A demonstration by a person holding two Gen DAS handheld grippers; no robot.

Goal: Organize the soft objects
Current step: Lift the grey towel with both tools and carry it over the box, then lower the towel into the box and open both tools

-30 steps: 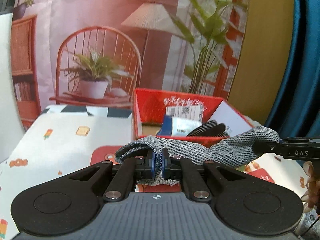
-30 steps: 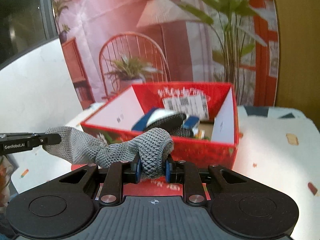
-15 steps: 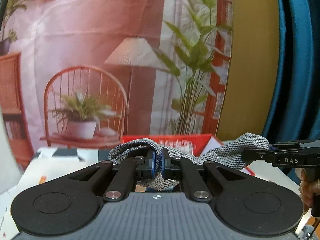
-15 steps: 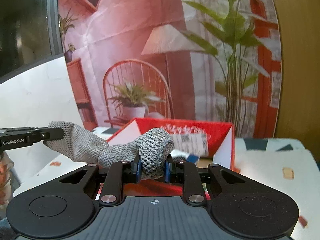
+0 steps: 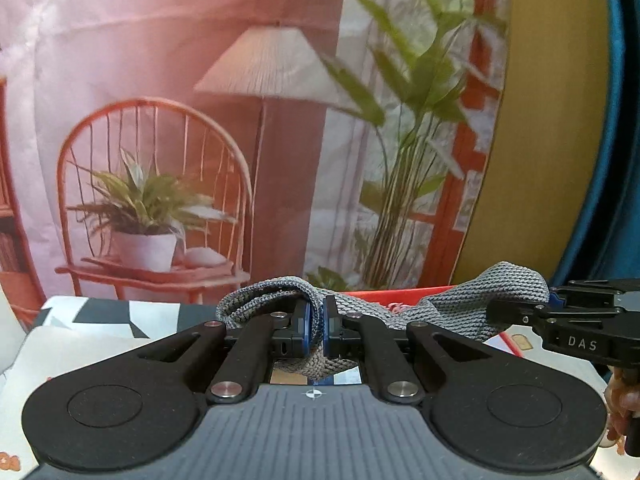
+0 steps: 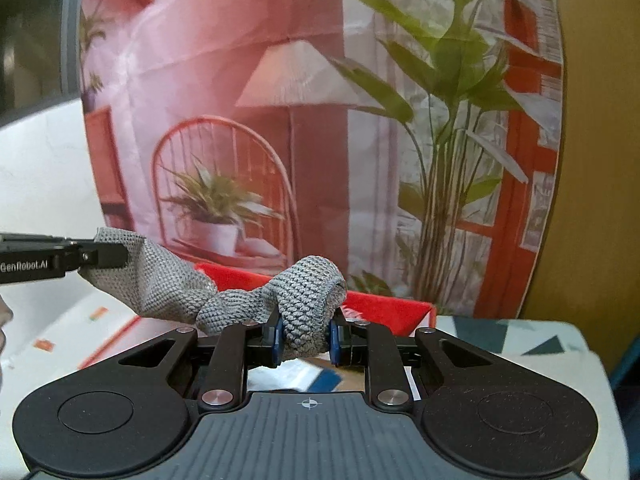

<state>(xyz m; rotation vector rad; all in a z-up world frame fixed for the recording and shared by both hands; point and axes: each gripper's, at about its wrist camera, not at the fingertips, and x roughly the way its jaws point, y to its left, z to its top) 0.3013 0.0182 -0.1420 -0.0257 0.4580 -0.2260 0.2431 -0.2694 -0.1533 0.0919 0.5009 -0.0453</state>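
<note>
You are holding one grey knit cloth (image 5: 452, 312) between both grippers, in the air over the red box (image 6: 384, 308) on the counter (image 6: 532, 344), and the risk is in the span between them. If you are pulling the two hands apart, the knit is likely to stretch and slide out of the thinner pinch; if you are letting it sag, the slack could catch on the box rim or drape outside it. Your left gripper (image 5: 314, 330) is clamping down almost fully, with only a thin fold of the cloth pressed between its jaws. Your right gripper (image 6: 306, 334) is standing slightly wider, its jaws squeezing a thick rolled bunch of the same cloth. Releasing one end early would probably leave it dangling from the other.
</note>
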